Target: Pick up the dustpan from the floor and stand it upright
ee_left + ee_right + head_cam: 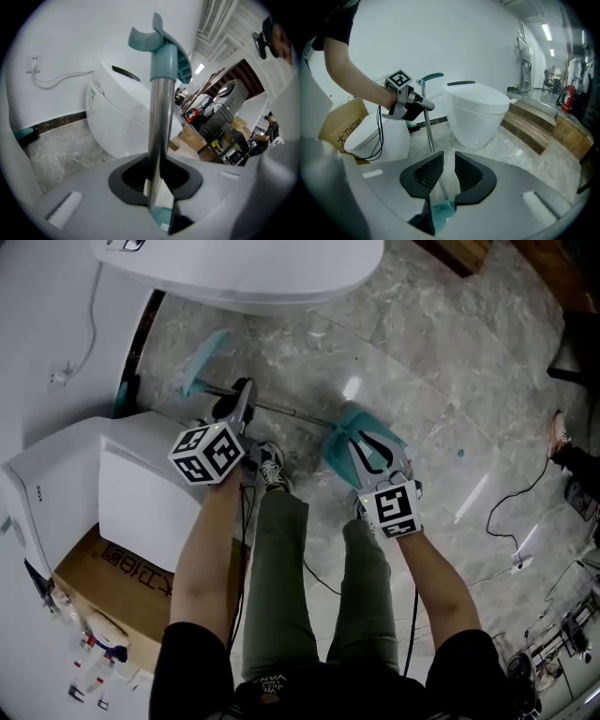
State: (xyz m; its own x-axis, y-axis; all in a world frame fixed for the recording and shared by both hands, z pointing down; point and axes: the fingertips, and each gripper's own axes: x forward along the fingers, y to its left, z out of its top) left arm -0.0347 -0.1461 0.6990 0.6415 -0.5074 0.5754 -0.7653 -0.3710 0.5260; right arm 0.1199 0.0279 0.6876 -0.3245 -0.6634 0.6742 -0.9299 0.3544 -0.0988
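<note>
The dustpan has a teal pan [349,439], a long metal pole [291,412] and a teal grip [202,360]. It hangs above the marble floor, with the pole slanting up to the left. My left gripper [244,395] is shut on the pole [158,122] below the teal grip [161,44]. My right gripper [372,448] is shut on the teal pan [440,213], whose edge sits deep between the jaws. In the right gripper view the pole [427,129] rises from my right gripper [444,174] to the left gripper [407,101].
A white toilet [246,270] stands ahead, a second white fixture [141,488] at my left, and a cardboard box [127,592] beside it. My legs and shoes [272,467] are under the pole. Cables [511,521] trail on the floor at right. Wooden steps [534,125] lie beyond the toilet.
</note>
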